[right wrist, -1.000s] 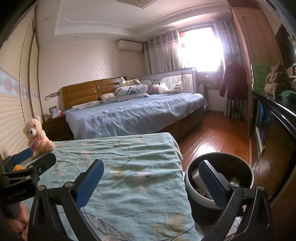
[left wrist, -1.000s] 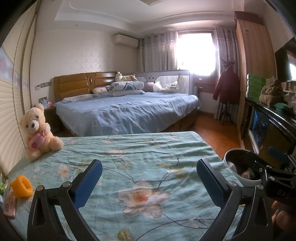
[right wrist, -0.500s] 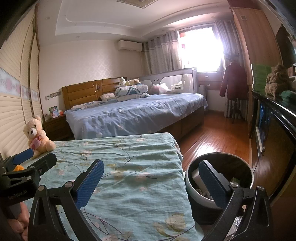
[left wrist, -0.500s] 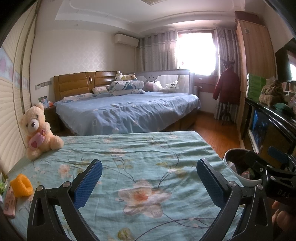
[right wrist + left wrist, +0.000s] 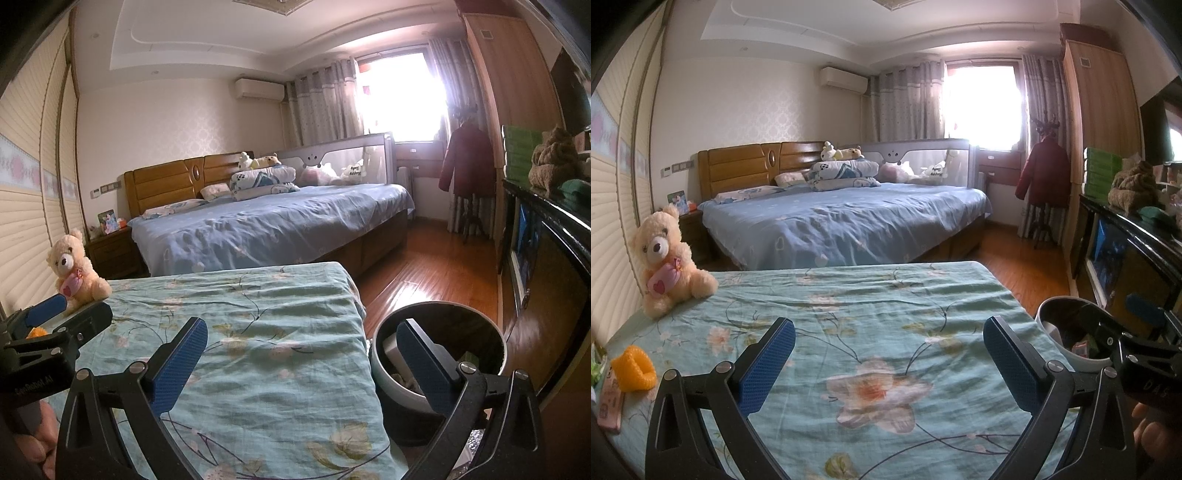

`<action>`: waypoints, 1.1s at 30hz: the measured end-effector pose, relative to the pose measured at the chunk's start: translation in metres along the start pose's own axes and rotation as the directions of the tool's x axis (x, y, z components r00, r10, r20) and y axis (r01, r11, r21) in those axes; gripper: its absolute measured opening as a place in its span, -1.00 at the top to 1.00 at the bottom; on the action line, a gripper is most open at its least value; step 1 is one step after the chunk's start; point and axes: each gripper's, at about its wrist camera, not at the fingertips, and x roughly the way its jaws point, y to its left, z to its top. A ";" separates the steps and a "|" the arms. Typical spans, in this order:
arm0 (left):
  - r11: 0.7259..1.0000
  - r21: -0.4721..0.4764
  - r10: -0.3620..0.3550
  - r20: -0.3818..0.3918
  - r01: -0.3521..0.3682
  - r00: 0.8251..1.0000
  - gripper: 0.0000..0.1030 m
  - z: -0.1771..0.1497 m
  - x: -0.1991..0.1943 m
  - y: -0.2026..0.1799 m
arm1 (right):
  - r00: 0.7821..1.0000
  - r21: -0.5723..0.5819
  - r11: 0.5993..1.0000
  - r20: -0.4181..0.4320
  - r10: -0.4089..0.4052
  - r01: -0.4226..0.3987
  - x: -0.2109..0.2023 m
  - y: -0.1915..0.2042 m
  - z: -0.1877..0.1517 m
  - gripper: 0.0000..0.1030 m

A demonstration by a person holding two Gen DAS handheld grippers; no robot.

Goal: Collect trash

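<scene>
A round waste bin (image 5: 439, 354) with a pale rim and dark inside stands on the floor at the right edge of the floral-sheeted bed (image 5: 258, 354); some scraps lie in it. The bin (image 5: 1058, 332) also peeks out behind the right gripper in the left wrist view. My right gripper (image 5: 301, 363) is open, straddling the bed's edge and the bin. My left gripper (image 5: 888, 363) is open and holds nothing, hovering over the floral sheet (image 5: 849, 317). An orange crumpled item (image 5: 633, 367) lies at the sheet's left edge.
A teddy bear (image 5: 666, 262) sits on the bed's far left corner. A pink phone (image 5: 609, 404) lies by the orange item. A larger blue bed (image 5: 846, 218) stands beyond, wooden floor (image 5: 424, 273) to its right, a dark cabinet (image 5: 546, 258) along the right wall.
</scene>
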 end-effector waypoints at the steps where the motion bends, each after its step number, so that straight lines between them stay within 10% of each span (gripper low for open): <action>1: 1.000 0.000 0.000 0.001 0.000 1.000 -0.99 0.000 0.000 0.000 | 1.000 0.000 1.000 -0.001 0.000 0.000 0.000 0.000 0.000 -1.00; 33: 1.000 0.001 -0.011 0.012 0.011 1.000 -0.99 0.000 -0.005 0.001 | 1.000 0.001 1.000 -0.001 0.000 0.000 0.000 0.000 0.001 -1.00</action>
